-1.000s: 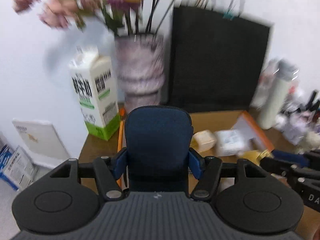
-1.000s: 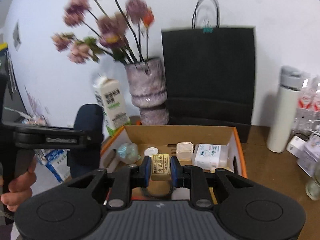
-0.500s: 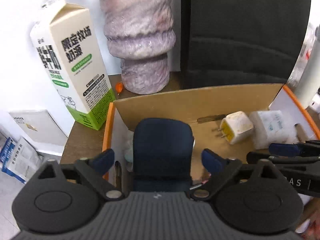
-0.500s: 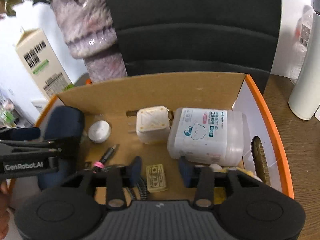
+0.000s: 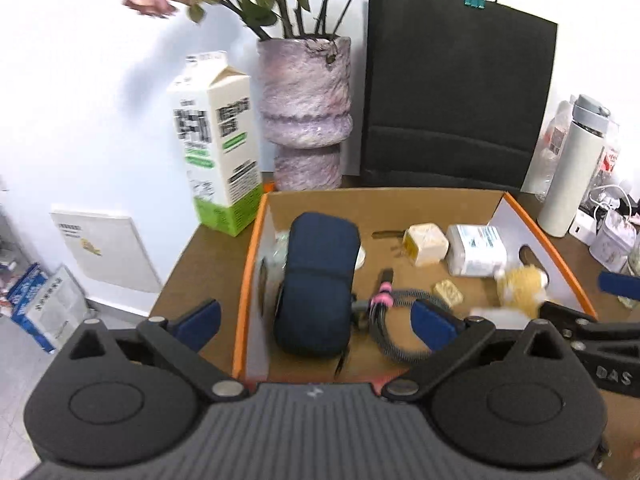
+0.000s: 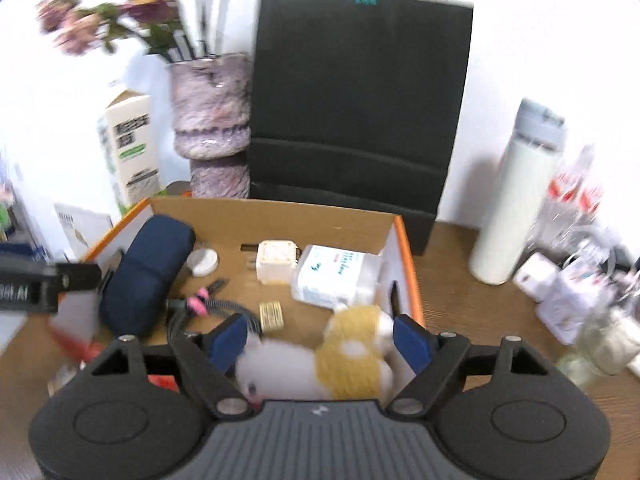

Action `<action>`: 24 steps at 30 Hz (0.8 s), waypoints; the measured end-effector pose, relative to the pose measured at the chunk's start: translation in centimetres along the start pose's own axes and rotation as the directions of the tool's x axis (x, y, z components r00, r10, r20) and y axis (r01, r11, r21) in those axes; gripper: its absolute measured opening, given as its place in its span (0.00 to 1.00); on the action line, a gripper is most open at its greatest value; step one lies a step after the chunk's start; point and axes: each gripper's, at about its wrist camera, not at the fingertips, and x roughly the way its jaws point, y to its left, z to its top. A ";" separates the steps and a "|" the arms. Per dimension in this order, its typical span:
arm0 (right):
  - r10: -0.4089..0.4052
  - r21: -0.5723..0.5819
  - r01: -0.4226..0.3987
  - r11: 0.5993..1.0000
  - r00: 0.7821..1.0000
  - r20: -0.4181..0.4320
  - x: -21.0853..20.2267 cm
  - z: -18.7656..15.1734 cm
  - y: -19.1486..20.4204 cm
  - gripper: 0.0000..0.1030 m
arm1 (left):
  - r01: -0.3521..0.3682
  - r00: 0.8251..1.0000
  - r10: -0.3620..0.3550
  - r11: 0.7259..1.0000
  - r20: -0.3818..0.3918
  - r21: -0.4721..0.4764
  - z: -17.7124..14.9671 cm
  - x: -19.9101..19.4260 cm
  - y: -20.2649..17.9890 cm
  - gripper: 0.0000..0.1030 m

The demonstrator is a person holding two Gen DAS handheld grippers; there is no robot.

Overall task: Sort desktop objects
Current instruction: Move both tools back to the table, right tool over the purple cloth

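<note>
Both claws are wide open and hold nothing. The left claw (image 5: 316,316) hangs over the blue case (image 5: 320,280), which lies in the cardboard box (image 5: 250,264) on the tabletop (image 5: 200,264). The right claw (image 6: 320,338) sits around the fluffy toy (image 6: 344,352) — not squeezing it. I think the putting-in step is done. Next, reach for a new thing outside the box.

I see a matt corrugated cardboard box (image 5: 400,200) with glossy orange edging, a navy fabric case (image 5: 320,280) with a soft weave, a fluffy plush toy (image 6: 352,352), a rough mottled ceramic vase (image 5: 306,108), a matt black paper bag (image 5: 452,92), a wood-grain desk (image 6: 472,328), and a smooth white bottle (image 6: 516,208).
</note>
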 end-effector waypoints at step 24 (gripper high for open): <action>0.057 0.067 -0.061 0.996 0.997 0.060 -16.7 -22.4 2.3 0.90 | 0.112 0.975 -0.112 0.994 0.194 0.008 -23.7 -15.0 1.6 1.00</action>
